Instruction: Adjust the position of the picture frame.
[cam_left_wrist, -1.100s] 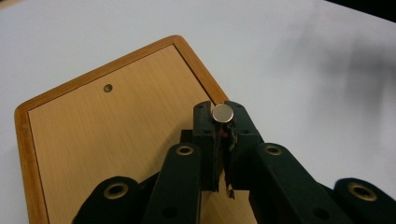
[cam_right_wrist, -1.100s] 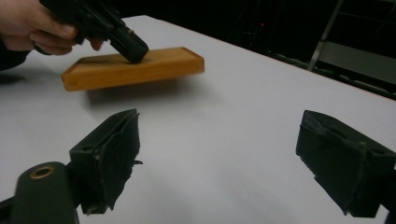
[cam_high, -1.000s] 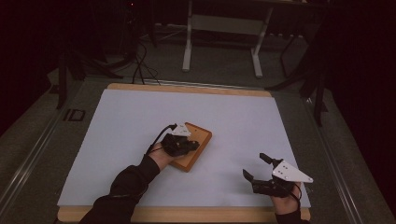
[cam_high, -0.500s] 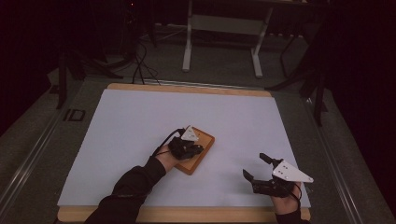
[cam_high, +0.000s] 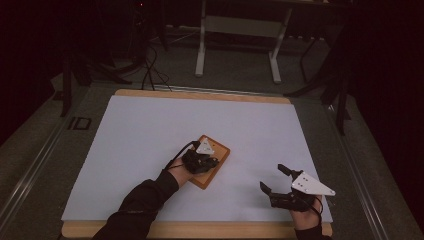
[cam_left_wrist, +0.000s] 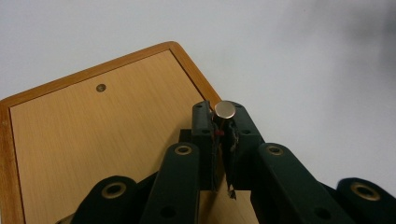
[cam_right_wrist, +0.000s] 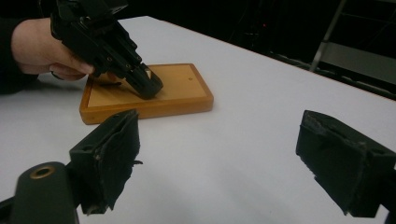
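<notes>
Metal pin (cam_left_wrist: 224, 110) pinched in the left gripper (cam_left_wrist: 223, 122) has shifted nearer the wooden board's (cam_high: 218, 165) front edge, likely seeking its hole; right gripper (cam_high: 274, 179) spread, idle beside the board.

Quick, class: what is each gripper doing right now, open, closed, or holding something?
Left gripper: closed on a small metal peg, over the wooden board.
Right gripper: open, holding nothing.
</notes>
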